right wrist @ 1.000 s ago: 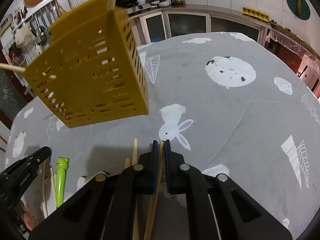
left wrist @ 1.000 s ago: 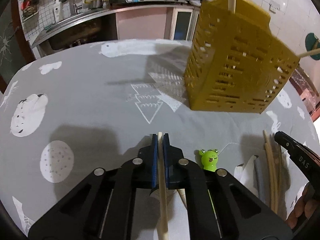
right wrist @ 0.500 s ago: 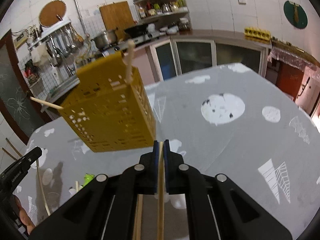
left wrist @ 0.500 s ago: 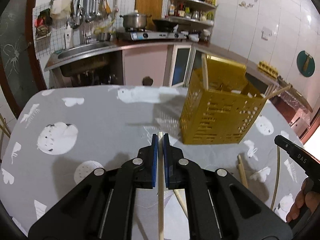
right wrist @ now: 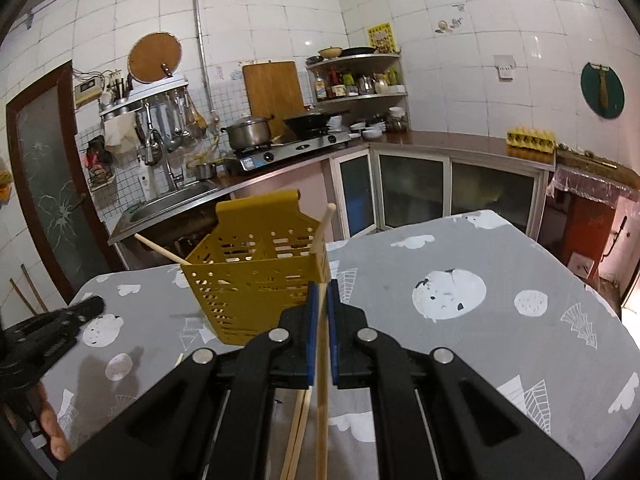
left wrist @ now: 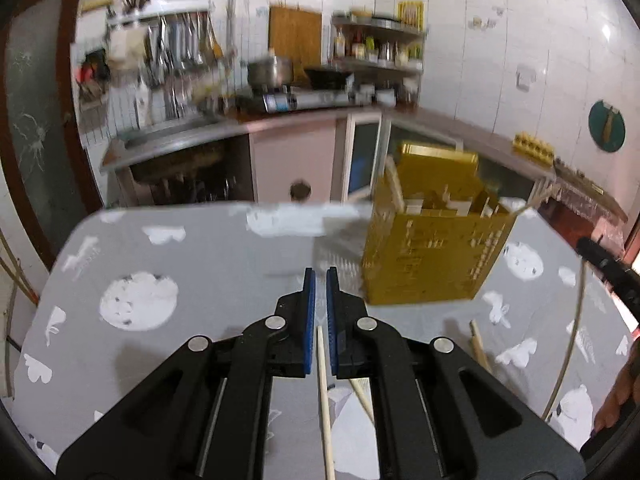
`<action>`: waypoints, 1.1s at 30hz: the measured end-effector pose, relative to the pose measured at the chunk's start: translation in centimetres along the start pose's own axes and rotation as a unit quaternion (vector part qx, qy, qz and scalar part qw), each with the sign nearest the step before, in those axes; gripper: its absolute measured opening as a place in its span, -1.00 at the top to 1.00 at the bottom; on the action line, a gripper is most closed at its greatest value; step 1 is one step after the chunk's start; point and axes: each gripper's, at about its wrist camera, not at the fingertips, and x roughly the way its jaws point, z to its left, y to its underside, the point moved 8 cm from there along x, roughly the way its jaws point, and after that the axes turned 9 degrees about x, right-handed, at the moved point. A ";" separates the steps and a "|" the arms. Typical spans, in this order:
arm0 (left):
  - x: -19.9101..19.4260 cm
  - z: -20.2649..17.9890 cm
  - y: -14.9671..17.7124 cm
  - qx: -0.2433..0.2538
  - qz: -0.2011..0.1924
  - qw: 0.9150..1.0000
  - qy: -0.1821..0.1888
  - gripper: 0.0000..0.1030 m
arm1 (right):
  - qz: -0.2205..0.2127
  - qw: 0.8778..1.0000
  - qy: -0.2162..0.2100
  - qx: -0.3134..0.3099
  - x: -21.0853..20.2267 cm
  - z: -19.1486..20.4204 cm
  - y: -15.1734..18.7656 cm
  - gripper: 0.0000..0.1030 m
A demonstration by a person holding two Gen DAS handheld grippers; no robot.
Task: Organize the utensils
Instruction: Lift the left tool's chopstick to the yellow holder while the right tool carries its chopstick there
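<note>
Chopsticks, pale thin wooden rods: one (left wrist: 325, 408) pinched in left tongs (left wrist: 320, 280), another (right wrist: 322, 392) pinched in right tongs (right wrist: 322, 294), both above the desk w/ grey printed cloth (right wrist: 500, 344). Light, stiff, smooth, so prob. slip or pivot; grip nearer mid-length. Yellow perforated plastic basket (right wrist: 256, 280) ahead, rigid, already holds two sticks. More chopsticks lie loose on the cloth (left wrist: 478, 344).

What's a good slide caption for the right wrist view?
Right gripper shut on a pale wooden chopstick, facing the yellow slotted plastic utensil basket on the grey patterned tablecloth.
</note>
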 end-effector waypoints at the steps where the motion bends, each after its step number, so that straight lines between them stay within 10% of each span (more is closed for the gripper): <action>1: 0.7 0.3 0.2 -0.008 0.009 1.000 0.003 0.92 | 0.004 1.000 0.001 -0.001 0.2 0.0 0.1 0.90; 6: 4.5 1.0 2.4 -0.014 0.067 0.998 0.003 0.70 | 0.021 1.000 0.009 0.008 1.6 -0.8 0.9 0.90; 9: 6.7 1.1 4.0 -0.003 0.095 0.995 -0.011 0.21 | 0.028 0.999 0.012 0.017 2.4 -1.4 1.2 0.90; 13: 9.2 0.7 5.6 0.008 0.132 0.991 -0.013 0.18 | 0.032 0.999 0.015 0.017 3.2 -1.5 1.5 0.90; 21: 11.8 -0.3 7.0 0.029 0.169 0.985 -0.018 0.41 | 0.038 0.999 0.018 0.015 4.1 -1.7 1.9 0.90; 26: 12.5 -0.7 6.5 0.033 0.180 0.983 -0.006 0.92 | 0.039 0.999 0.017 0.015 4.2 -1.6 2.1 0.90; 33: 11.0 -0.7 5.9 0.013 0.161 0.987 -0.003 0.93 | 0.031 0.999 0.010 0.011 3.9 -1.2 1.8 0.90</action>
